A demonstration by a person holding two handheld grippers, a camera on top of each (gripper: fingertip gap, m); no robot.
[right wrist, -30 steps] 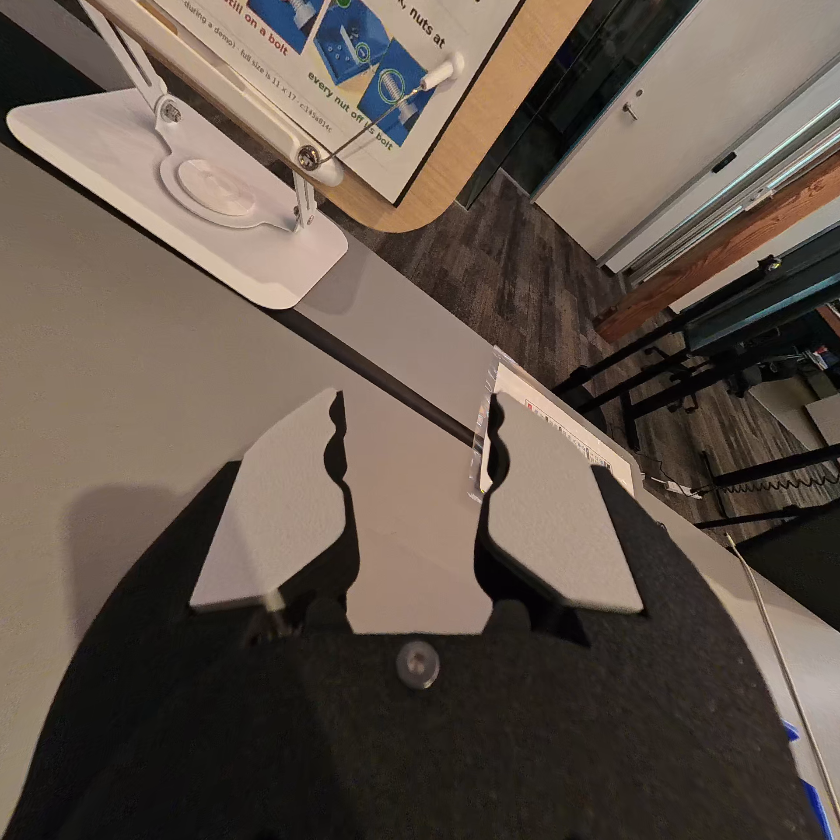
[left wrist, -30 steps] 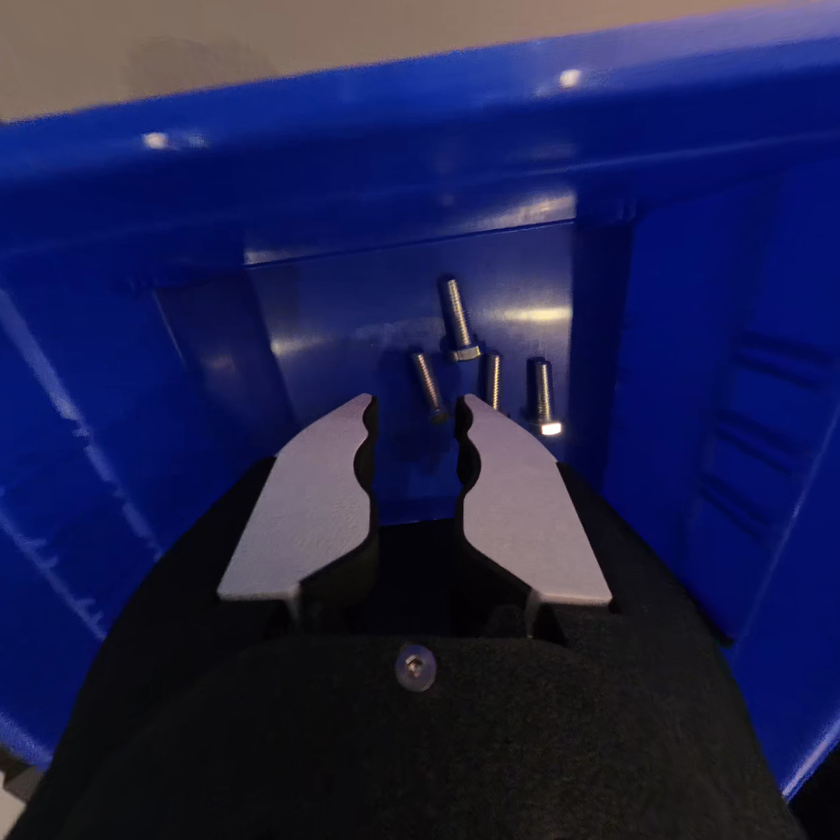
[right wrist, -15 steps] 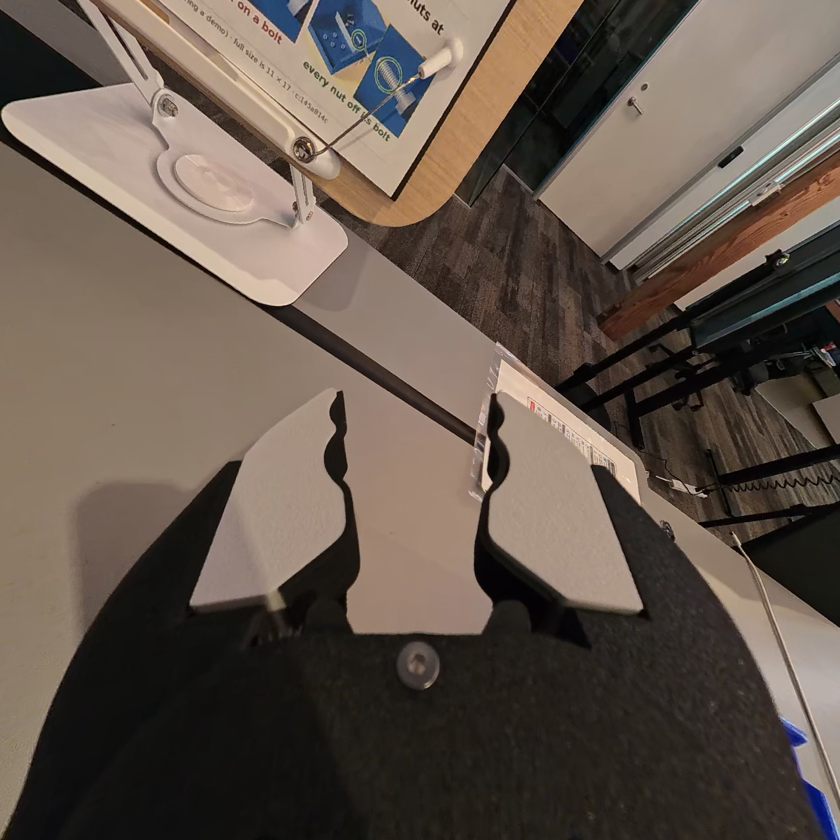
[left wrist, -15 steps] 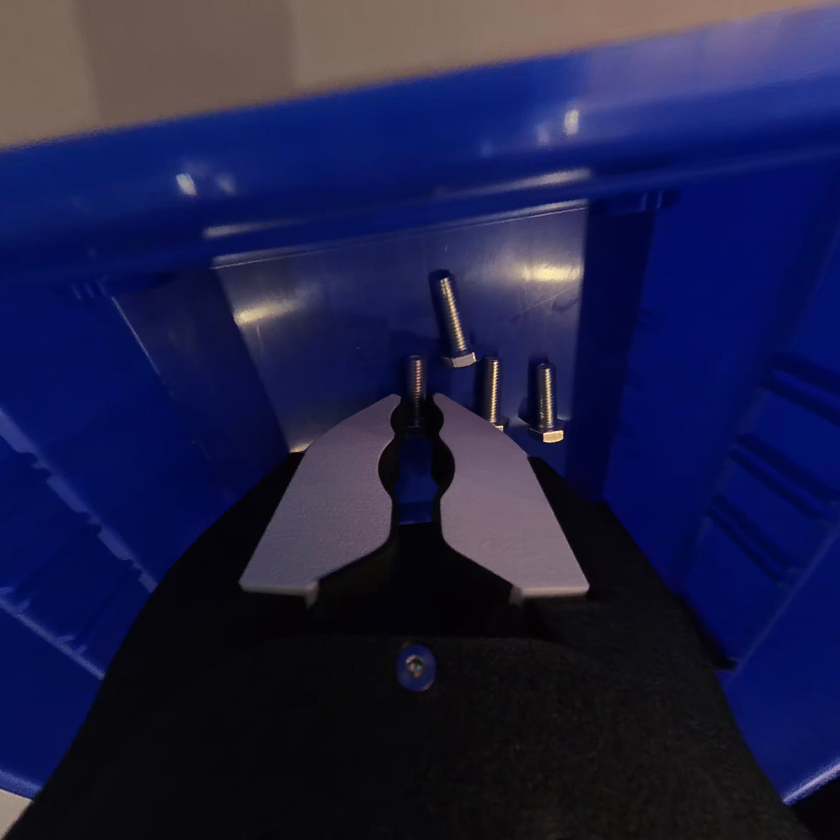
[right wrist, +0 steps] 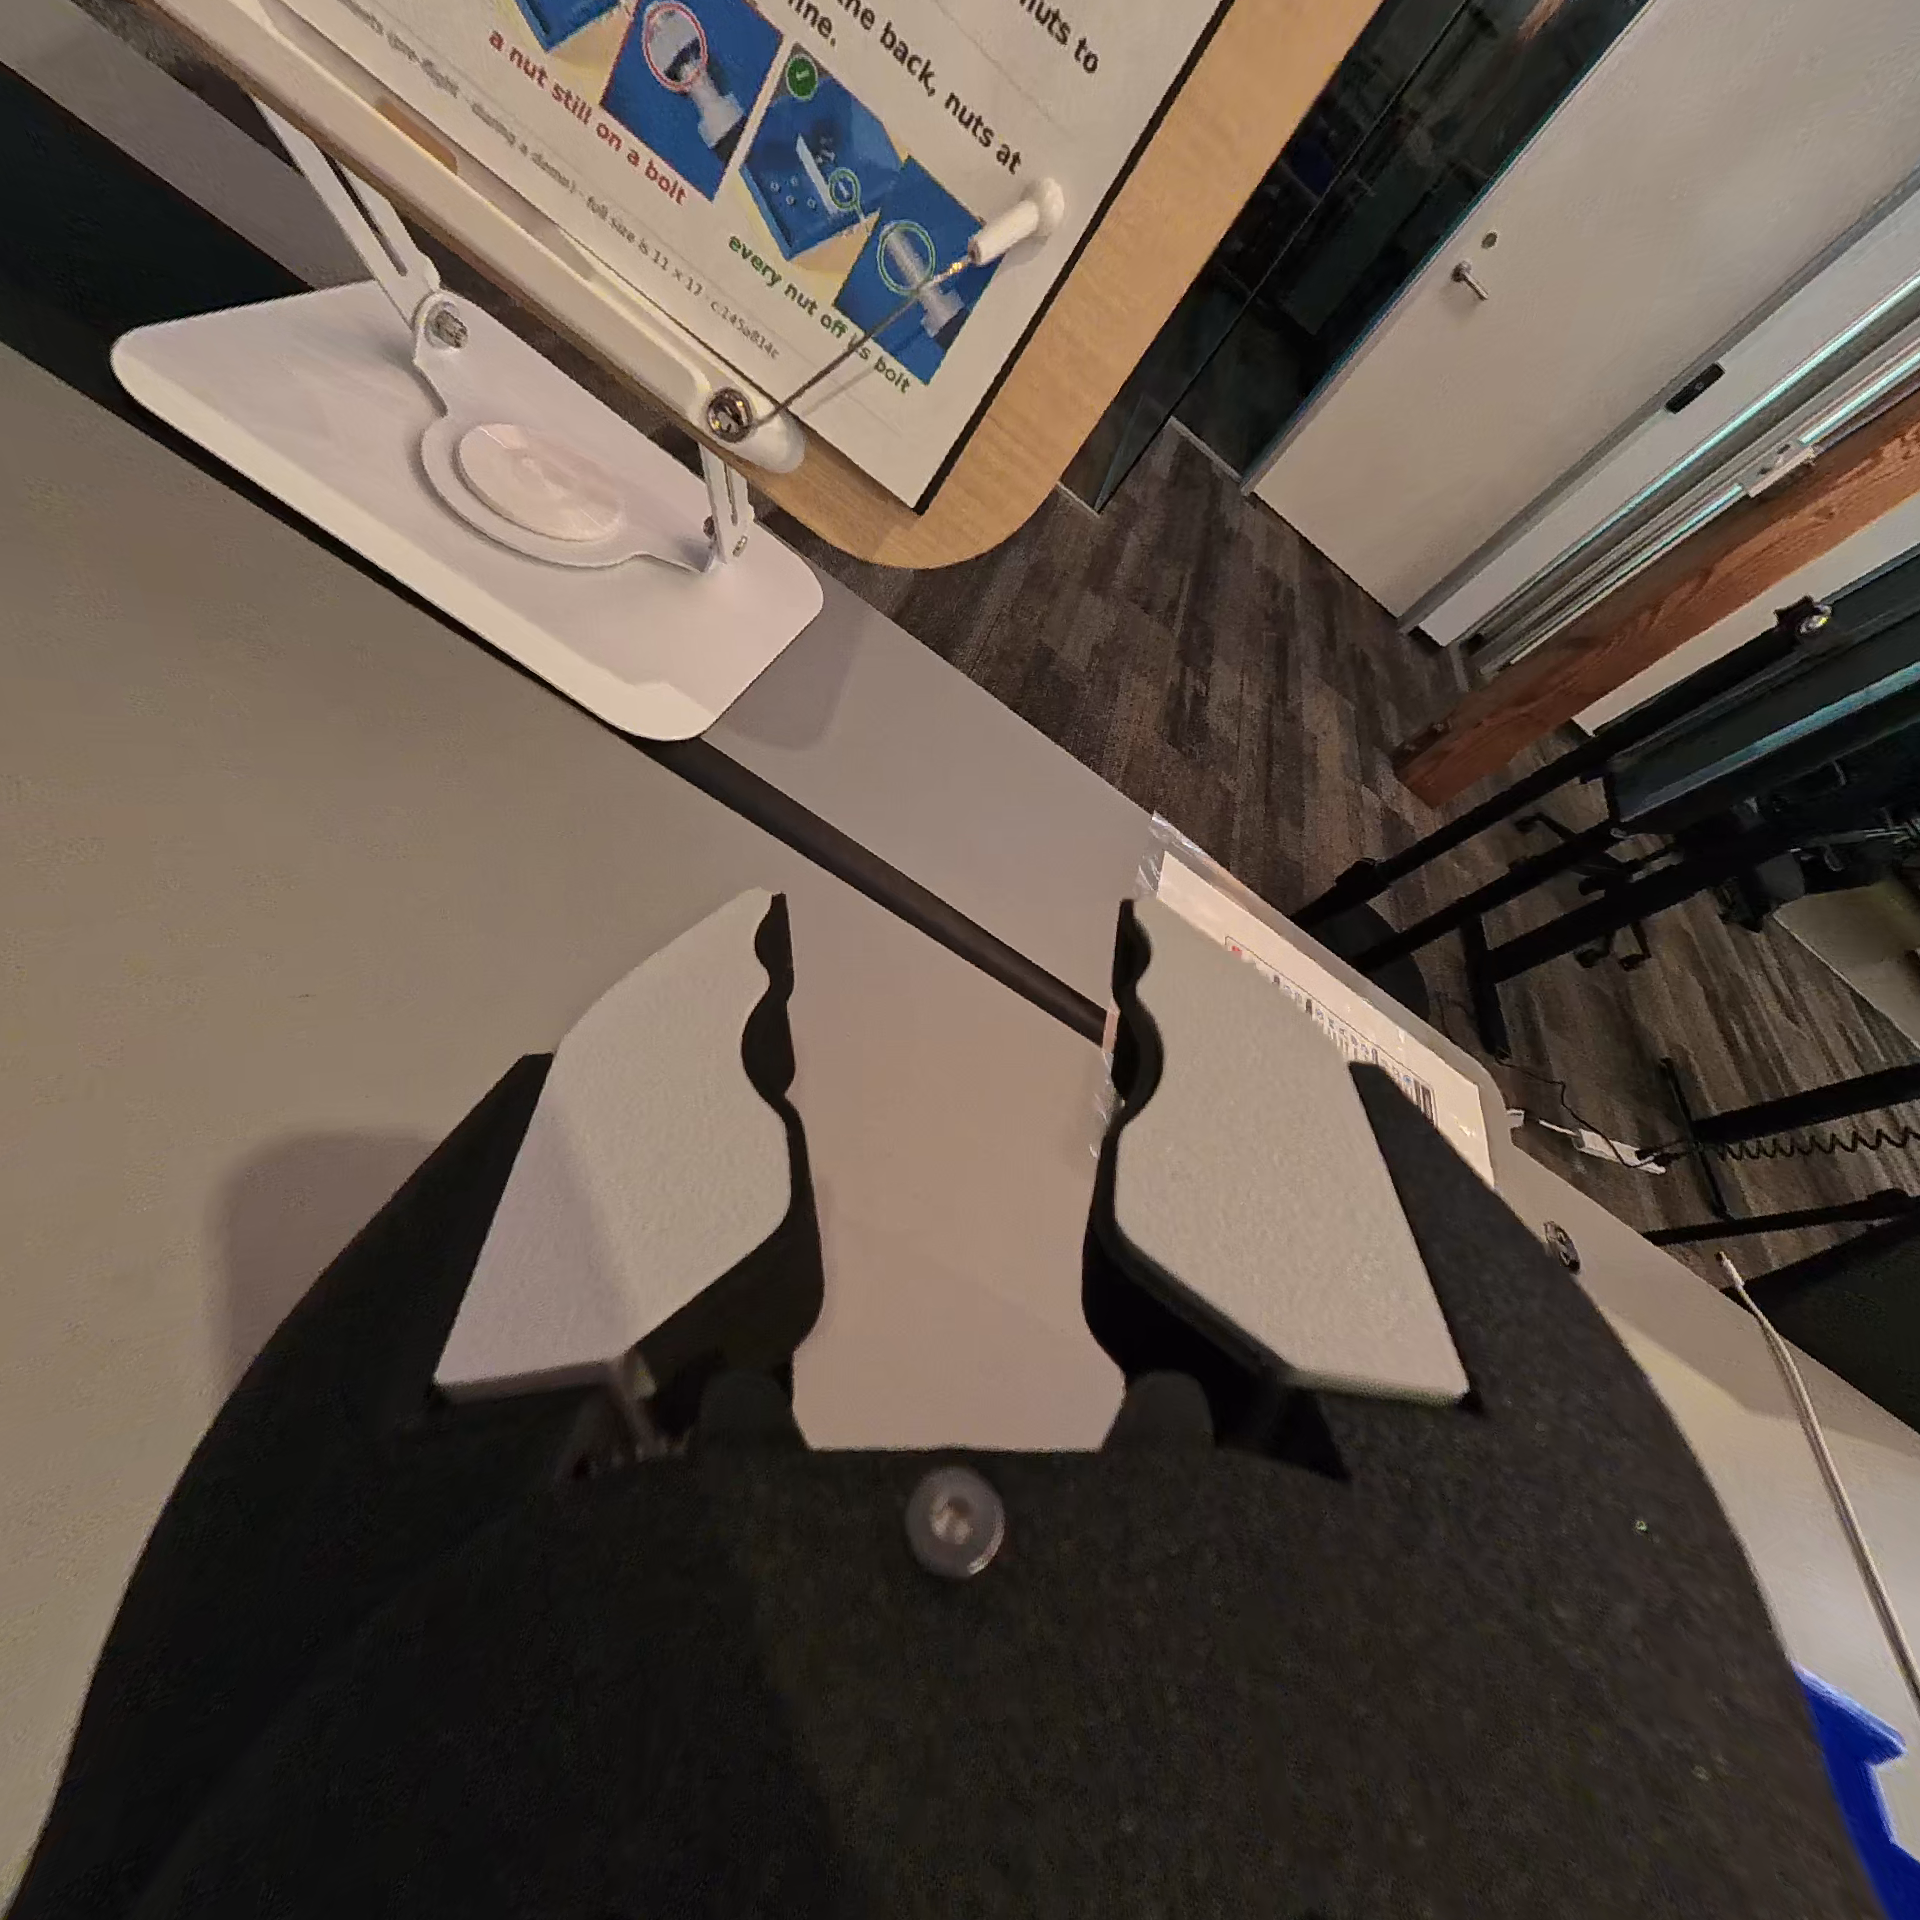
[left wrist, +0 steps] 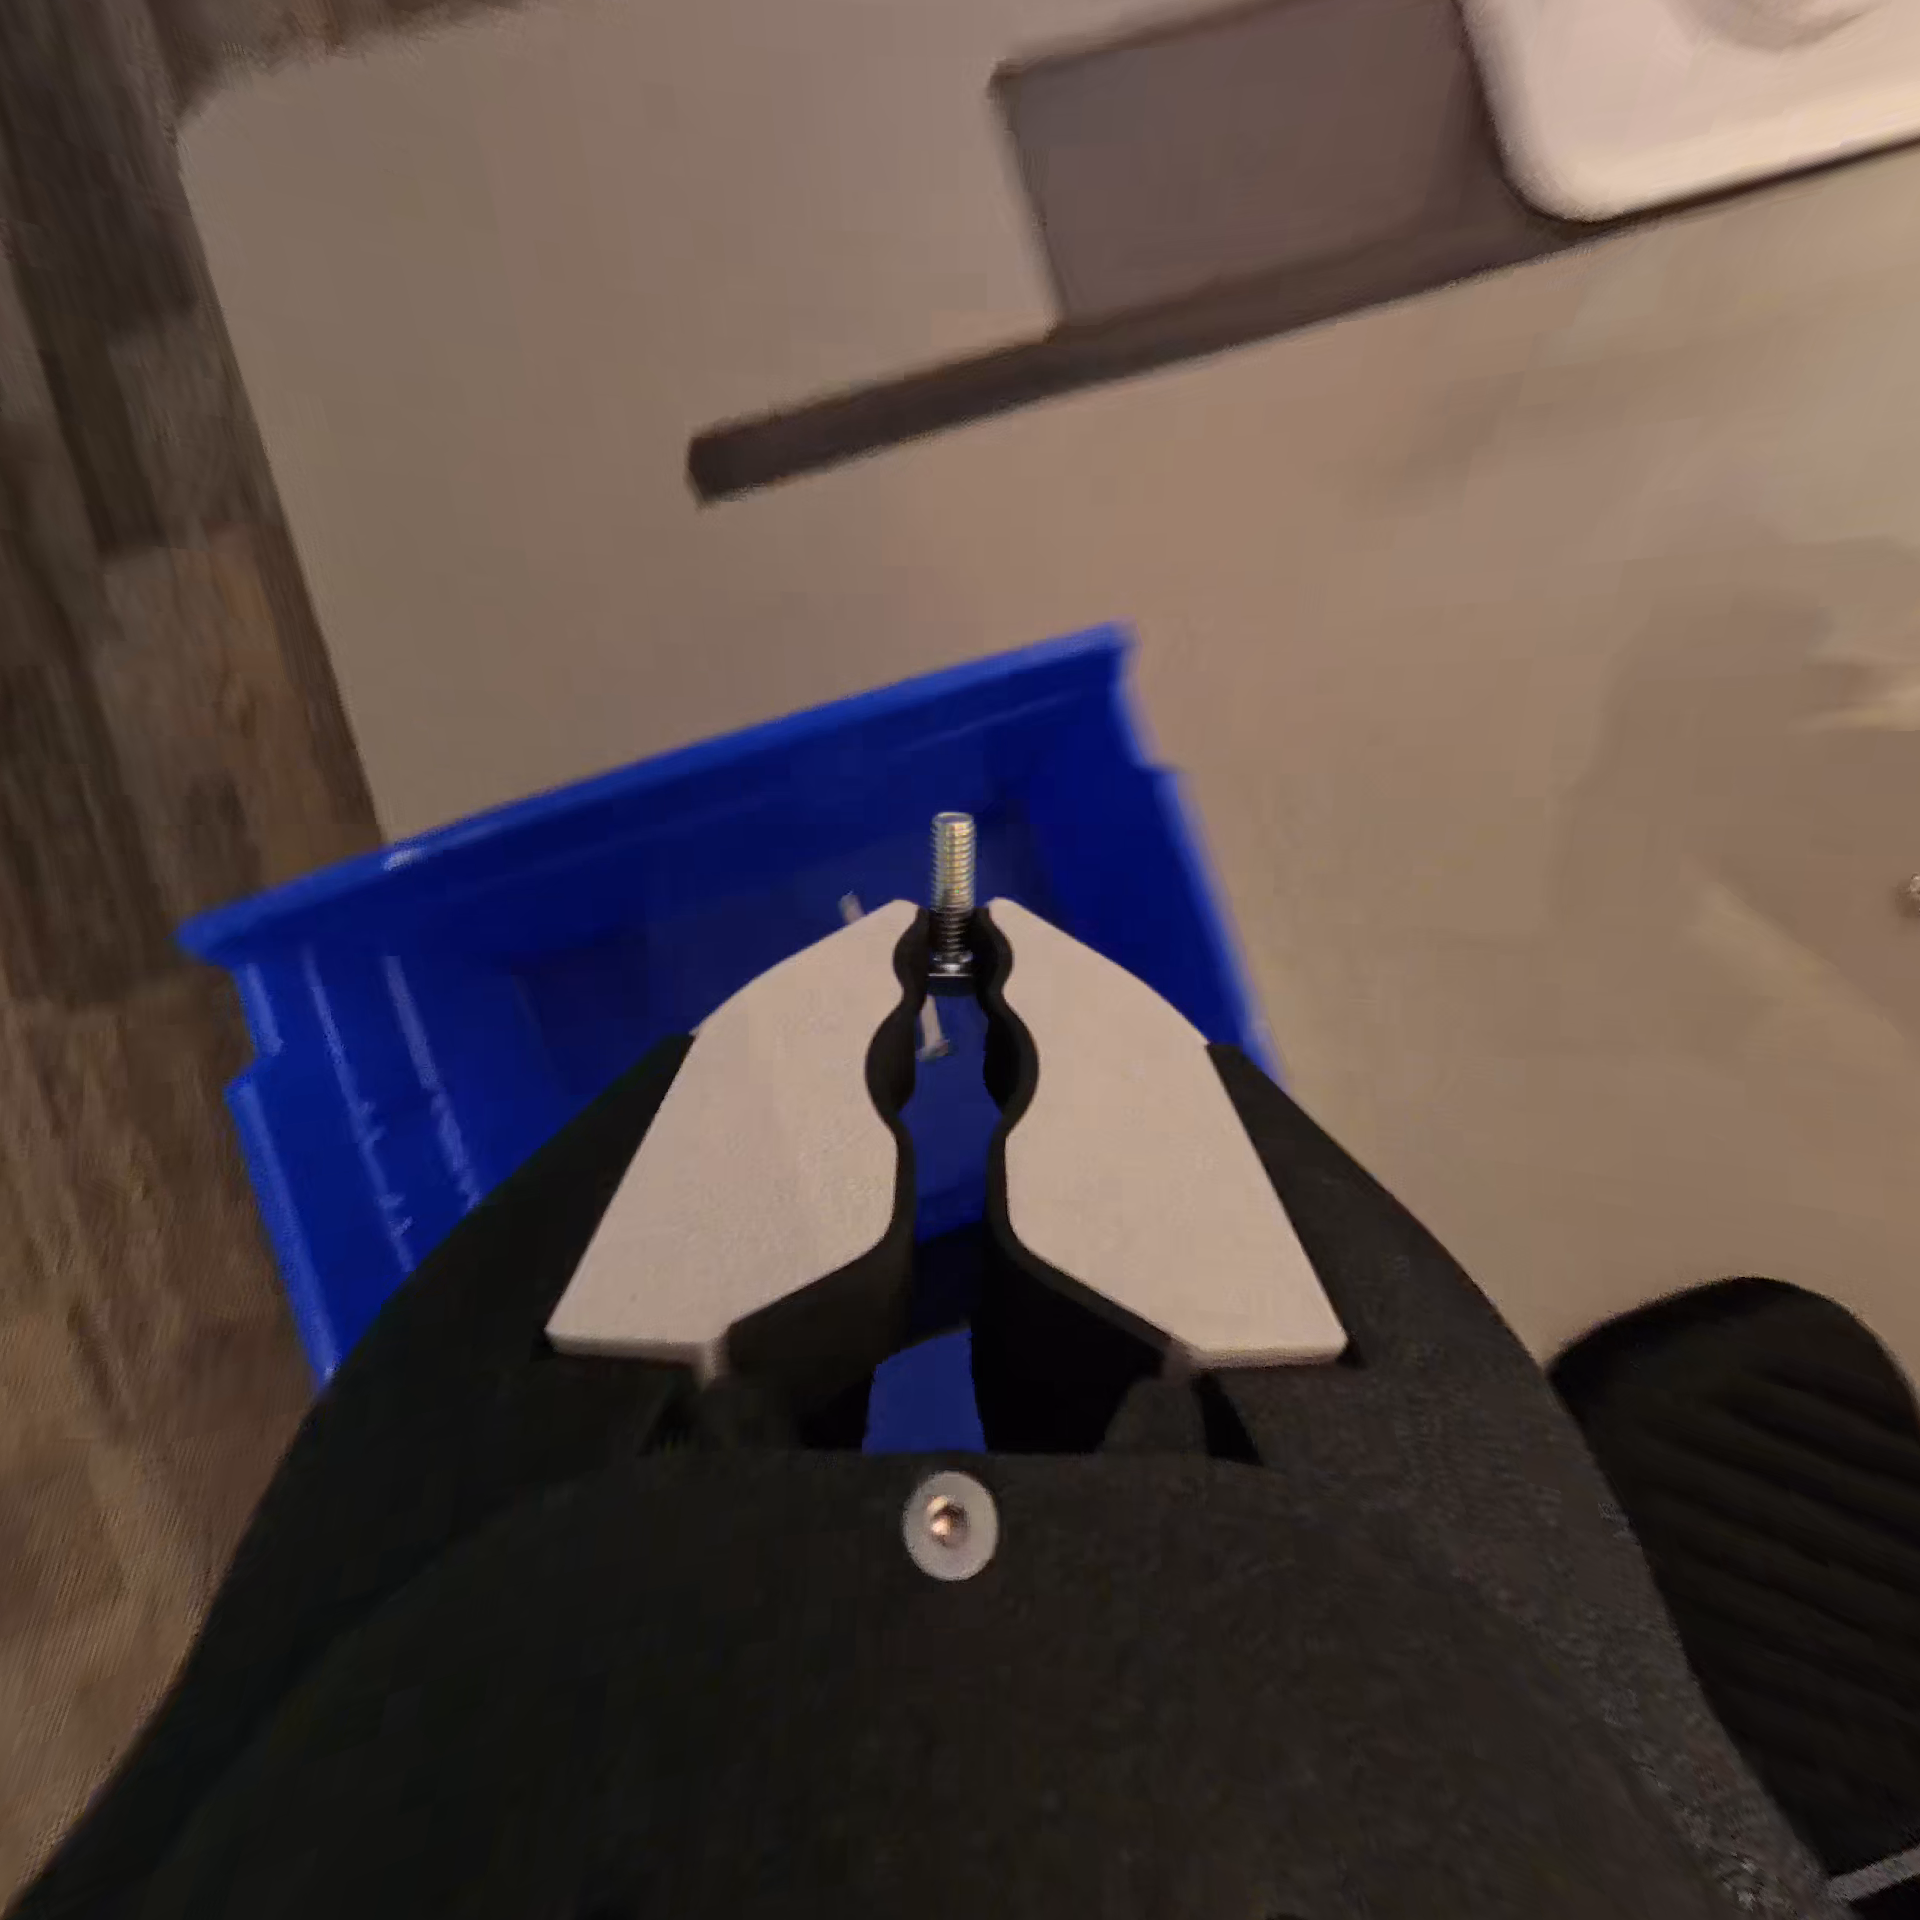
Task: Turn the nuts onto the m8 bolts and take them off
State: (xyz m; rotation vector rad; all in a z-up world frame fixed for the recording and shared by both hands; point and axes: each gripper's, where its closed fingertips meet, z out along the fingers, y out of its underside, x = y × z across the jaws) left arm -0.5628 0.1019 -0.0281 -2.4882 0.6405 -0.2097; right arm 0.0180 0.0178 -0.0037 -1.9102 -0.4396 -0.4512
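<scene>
In the left wrist view my left gripper (left wrist: 952,914) is shut on a silver bolt (left wrist: 953,855). The bolt's threaded end sticks out past the fingertips. I hold it above the blue bin (left wrist: 582,935). Another bolt (left wrist: 932,1039) lies inside the bin and shows through the gap between the fingers. In the right wrist view my right gripper (right wrist: 945,914) is open and empty above the grey table (right wrist: 312,883). No nut is in view.
A white stand (right wrist: 468,499) holds an instruction board (right wrist: 790,177) at the table's far edge. A plastic-covered sheet (right wrist: 1330,1029) lies to the right. A blue bin corner (right wrist: 1860,1766) shows at the lower right. A dark slot (left wrist: 1039,395) crosses the table beyond the bin. There is about 60 cm between the tips of the two grippers.
My left gripper closed on a bolt inside the bin and lifted it up out of the bin. My right gripper stayed open and barely moved.
</scene>
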